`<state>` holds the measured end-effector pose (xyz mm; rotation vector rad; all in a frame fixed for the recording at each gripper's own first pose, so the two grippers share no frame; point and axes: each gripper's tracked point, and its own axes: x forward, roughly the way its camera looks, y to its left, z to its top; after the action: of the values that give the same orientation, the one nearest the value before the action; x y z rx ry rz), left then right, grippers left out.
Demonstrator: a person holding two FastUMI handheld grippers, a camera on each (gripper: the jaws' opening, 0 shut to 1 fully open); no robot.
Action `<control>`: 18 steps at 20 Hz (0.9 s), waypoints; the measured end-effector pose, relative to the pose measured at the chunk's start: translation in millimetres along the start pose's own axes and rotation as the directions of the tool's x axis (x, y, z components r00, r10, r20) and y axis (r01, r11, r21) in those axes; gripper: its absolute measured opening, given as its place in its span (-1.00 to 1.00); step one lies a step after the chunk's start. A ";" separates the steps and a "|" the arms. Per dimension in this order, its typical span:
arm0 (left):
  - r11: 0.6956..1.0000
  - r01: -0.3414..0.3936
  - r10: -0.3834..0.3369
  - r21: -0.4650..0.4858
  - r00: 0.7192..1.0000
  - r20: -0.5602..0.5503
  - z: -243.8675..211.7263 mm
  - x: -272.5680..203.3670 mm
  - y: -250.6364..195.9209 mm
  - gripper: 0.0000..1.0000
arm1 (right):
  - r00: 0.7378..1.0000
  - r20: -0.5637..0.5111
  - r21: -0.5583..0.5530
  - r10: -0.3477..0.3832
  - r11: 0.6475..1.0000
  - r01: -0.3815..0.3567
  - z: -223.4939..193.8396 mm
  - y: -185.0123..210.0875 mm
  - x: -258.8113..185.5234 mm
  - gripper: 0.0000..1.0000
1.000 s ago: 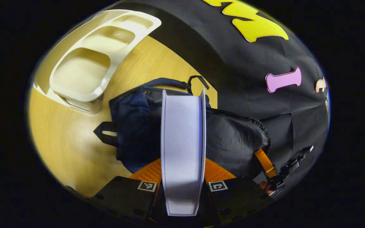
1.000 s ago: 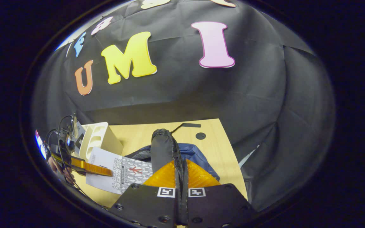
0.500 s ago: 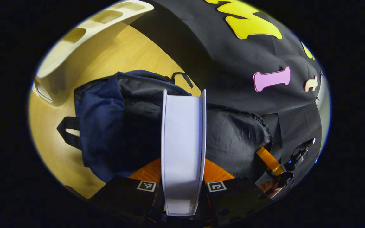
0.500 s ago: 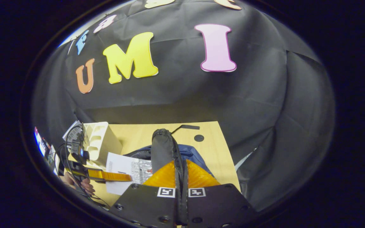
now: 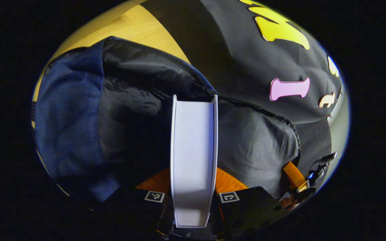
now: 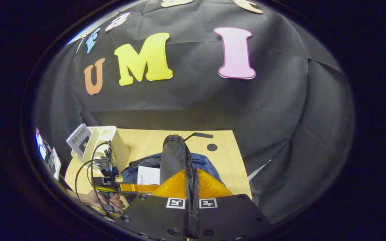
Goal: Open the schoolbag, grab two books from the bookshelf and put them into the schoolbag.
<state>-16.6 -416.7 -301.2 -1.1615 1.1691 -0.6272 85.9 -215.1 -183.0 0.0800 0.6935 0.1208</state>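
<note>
My left gripper (image 5: 193, 175) is shut on a white book (image 5: 193, 147), seen edge-on with its covers to either side. The book's far end reaches the zipper rim of the open navy schoolbag (image 5: 69, 113), over its dark lining (image 5: 132, 110). In the right gripper view, my right gripper (image 6: 191, 179) is shut on the bag's black flap (image 6: 174, 155) and holds it raised. That view has the left gripper (image 6: 129, 187), held by a hand, with the book (image 6: 148, 174) partly sunk in the schoolbag (image 6: 206, 164).
A white bookshelf (image 6: 107, 145) stands on the wooden table (image 6: 146, 142) at the left, with another book (image 6: 79, 138) leaning beside it. A black strap (image 6: 198, 135) lies on the table behind the bag. The other gripper (image 5: 298, 182) grips the flap at the lower right.
My left gripper has carried the book forward and down into the bag's mouth; the bookshelf has slid from its view. The right gripper keeps the flap up, hardly moved.
</note>
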 end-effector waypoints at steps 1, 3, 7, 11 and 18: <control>1.000 0.006 -0.006 0.001 1.000 -0.002 -2.8 1.7 2.7 -0.09 | 1.000 0.000 0.000 0.003 1.000 -0.003 0.6 2.3 -0.1 -0.99; 1.000 -0.014 0.014 0.001 1.000 -0.024 -4.4 6.6 13.5 -0.04 | 1.000 -0.005 -0.005 0.006 1.000 -0.006 -2.6 5.9 1.4 -0.94; 0.995 -0.094 0.089 -0.044 0.990 -0.109 -13.4 6.2 31.3 0.17 | 1.000 -0.015 -0.008 0.006 1.000 -0.006 -8.0 10.1 3.4 -0.99; 0.962 -0.272 0.265 -0.012 0.948 -0.176 -19.1 -8.3 55.9 0.52 | 1.000 -0.020 -0.017 0.011 1.000 -0.011 -12.9 15.3 5.1 -0.99; 0.825 -0.529 0.559 0.199 0.815 -0.152 -10.9 -76.8 62.7 0.72 | 1.000 -0.017 -0.052 0.007 0.999 -0.008 -21.6 27.5 6.3 -1.00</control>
<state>-62.5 -333.0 -330.4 -0.5893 1.5260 -0.3805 74.6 -186.3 -200.4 0.0313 0.7068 0.1468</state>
